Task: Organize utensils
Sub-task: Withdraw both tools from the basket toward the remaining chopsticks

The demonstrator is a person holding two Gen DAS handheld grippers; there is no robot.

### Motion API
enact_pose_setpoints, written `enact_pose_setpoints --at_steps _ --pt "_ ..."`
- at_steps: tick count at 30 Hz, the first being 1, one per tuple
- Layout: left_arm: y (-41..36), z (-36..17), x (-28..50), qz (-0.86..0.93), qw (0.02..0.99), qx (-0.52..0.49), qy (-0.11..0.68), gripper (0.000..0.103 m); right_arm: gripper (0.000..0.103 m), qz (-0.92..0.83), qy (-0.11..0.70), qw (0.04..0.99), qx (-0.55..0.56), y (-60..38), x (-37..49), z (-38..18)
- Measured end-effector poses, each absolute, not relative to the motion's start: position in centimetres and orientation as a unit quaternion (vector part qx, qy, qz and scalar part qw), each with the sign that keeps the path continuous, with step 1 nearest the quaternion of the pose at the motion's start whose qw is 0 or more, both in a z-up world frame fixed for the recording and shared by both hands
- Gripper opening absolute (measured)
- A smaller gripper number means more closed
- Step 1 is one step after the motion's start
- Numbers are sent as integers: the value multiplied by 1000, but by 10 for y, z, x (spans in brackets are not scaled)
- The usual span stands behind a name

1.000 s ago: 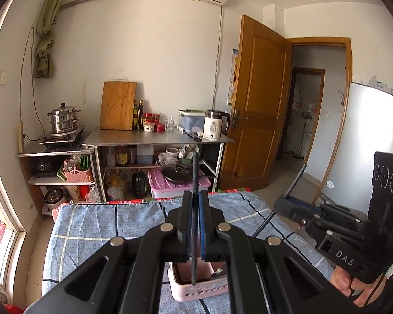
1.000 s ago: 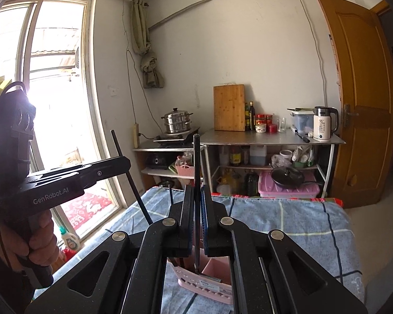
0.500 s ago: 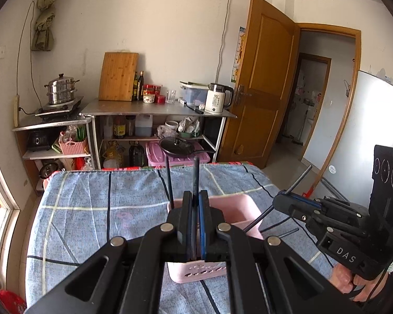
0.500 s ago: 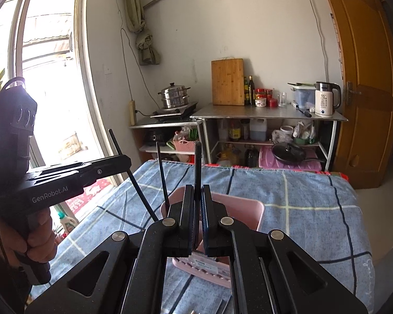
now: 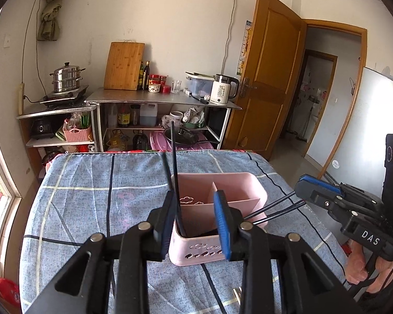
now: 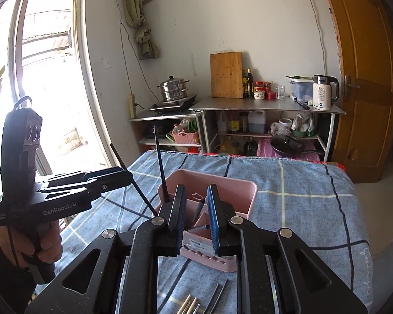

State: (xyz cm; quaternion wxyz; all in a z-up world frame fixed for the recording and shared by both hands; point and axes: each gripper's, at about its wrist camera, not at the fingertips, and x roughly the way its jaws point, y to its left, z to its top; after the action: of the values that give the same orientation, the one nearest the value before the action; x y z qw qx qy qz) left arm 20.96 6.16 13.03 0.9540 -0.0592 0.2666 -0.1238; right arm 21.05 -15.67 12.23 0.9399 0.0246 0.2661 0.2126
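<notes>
A pink divided utensil basket [image 5: 238, 183] [image 6: 246, 188] stands on the blue checked cloth. Black chopsticks [image 5: 174, 162] [image 6: 161, 170] lean upright in its near-left compartment. My left gripper [image 5: 196, 217] is open just over the basket's near end, the chopsticks beside its left finger. My right gripper [image 6: 195, 216] is open over the basket, with dark utensil ends [image 6: 199, 209] lying between its fingers. In the left wrist view two more black chopsticks [image 5: 272, 209] lean out of the basket towards the right gripper's tool [image 5: 348, 204].
Several loose metal and dark utensils [image 6: 196, 303] lie on the cloth in front of the basket. The table's far edge [image 5: 157, 153] faces steel kitchen shelves [image 5: 159, 99]. A window [image 6: 47, 83] is left, a wooden door [image 5: 269, 73] right.
Both grippers have opened and let go of the black chopsticks, which now stand in the pink basket. Both views have dropped and moved closer to the basket.
</notes>
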Motion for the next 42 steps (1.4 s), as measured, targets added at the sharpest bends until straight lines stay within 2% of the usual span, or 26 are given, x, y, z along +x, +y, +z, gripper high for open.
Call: enact_pose_setpoints --at_steps 5,11,20,30,42 --pt "71 134 183 -116 960 -73 243 39 17 210 252 944 35 -176 187 126" --pt "74 121 145 -119 962 -80 233 40 24 203 255 944 49 -200 152 111" --pt "48 71 104 -140 949 -77 271 40 24 179 309 932 64 -220 117 64" --pt "21 18 103 -153 924 -75 342 40 24 174 366 912 71 -224 110 17" --pt "16 8 116 -143 915 -80 368 40 24 172 418 890 53 -202 128 -16"
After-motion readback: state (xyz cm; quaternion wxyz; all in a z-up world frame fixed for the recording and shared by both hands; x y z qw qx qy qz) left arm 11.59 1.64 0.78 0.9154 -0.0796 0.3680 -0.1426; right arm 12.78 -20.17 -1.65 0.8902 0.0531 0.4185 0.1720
